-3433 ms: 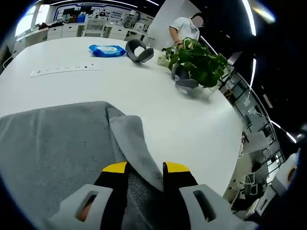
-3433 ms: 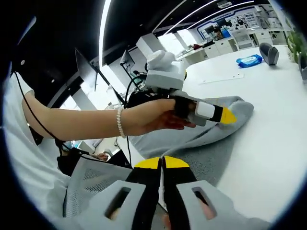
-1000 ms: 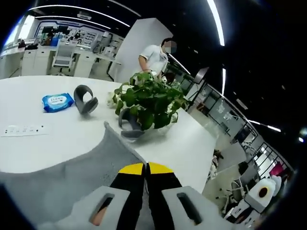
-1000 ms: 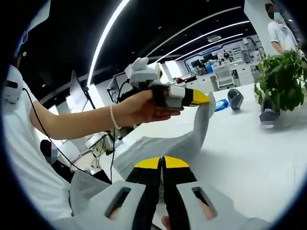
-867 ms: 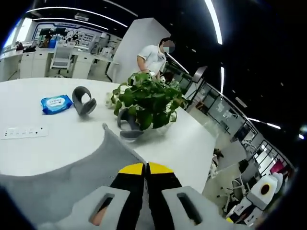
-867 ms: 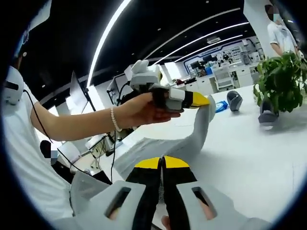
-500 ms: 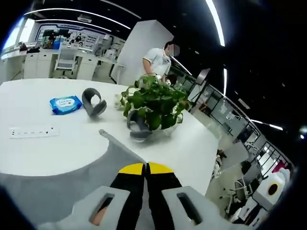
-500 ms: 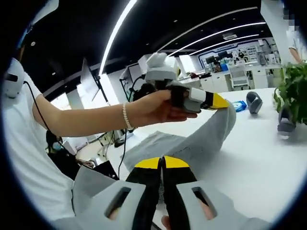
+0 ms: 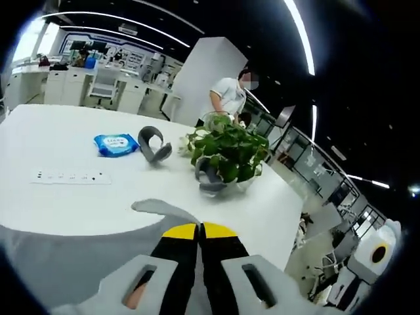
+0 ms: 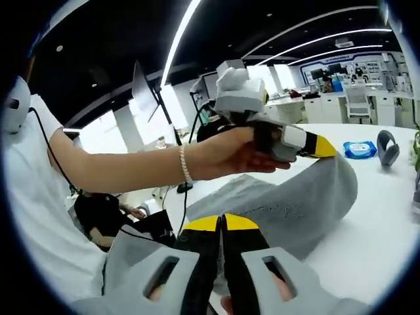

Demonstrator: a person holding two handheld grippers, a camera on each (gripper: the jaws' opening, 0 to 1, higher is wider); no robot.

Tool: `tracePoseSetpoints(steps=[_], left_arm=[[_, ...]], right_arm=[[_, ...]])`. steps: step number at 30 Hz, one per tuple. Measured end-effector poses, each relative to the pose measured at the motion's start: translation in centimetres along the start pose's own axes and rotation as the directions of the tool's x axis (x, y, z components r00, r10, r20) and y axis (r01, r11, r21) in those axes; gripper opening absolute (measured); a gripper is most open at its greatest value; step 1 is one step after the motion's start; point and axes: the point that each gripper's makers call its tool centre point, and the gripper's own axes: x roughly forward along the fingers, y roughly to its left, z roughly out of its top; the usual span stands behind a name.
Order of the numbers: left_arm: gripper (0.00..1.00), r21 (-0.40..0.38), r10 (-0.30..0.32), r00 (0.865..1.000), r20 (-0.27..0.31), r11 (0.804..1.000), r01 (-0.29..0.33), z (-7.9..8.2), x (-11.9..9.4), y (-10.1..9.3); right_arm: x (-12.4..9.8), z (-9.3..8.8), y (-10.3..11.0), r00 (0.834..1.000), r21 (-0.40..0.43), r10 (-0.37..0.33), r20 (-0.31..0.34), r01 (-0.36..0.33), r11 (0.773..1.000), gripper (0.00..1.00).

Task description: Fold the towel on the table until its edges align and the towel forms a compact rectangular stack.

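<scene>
both tongs (image 9: 199, 228) (image 10: 221, 222) clamped on grey towel (image 10: 295, 197), lifted over white table (image 9: 79, 203)

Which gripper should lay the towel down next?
Probably the left gripper: it holds the towel corner lifted over the table, ready to carry across. The right gripper pinches the near edge low.

Long ceiling light strips (image 9: 298, 33) glow against a dark ceiling, washing the white desk (image 9: 65, 203) bright with soft, faint shadows. Window glare (image 10: 108, 138) blows out behind the arm. Fisheye bending curves the edges; distant background looks soft.
</scene>
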Motion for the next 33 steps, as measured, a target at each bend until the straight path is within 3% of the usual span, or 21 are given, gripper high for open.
tracePoseSetpoints(steps=[10, 19, 24, 33], left_arm=[[0.02, 0.009, 0.061, 0.997, 0.049, 0.998, -0.062, 0.6, -3.8, 5.0], [0.02, 0.035, 0.133, 0.989, 0.059, 0.990, -0.135, 0.7, -7.0, 10.0], [0.02, 0.084, 0.169, 0.984, 0.055, 0.981, -0.173, 0.2, -8.4, 12.0], [0.02, 0.082, 0.214, 0.975, 0.065, 0.972, -0.219, -0.2, -10.9, 15.1]], right_arm=[[4.6, 0.3, 1.6, 0.996, -0.008, 0.072, -0.049, -0.072, 0.997, 0.00], [9.1, 0.6, 2.9, 0.990, -0.007, 0.127, -0.068, -0.128, 0.992, 0.00], [11.3, 0.5, 3.8, 0.985, -0.018, 0.152, -0.083, -0.154, 0.988, 0.00], [15.5, 0.3, 5.6, 0.976, -0.068, 0.174, -0.128, -0.184, 0.981, 0.00]])
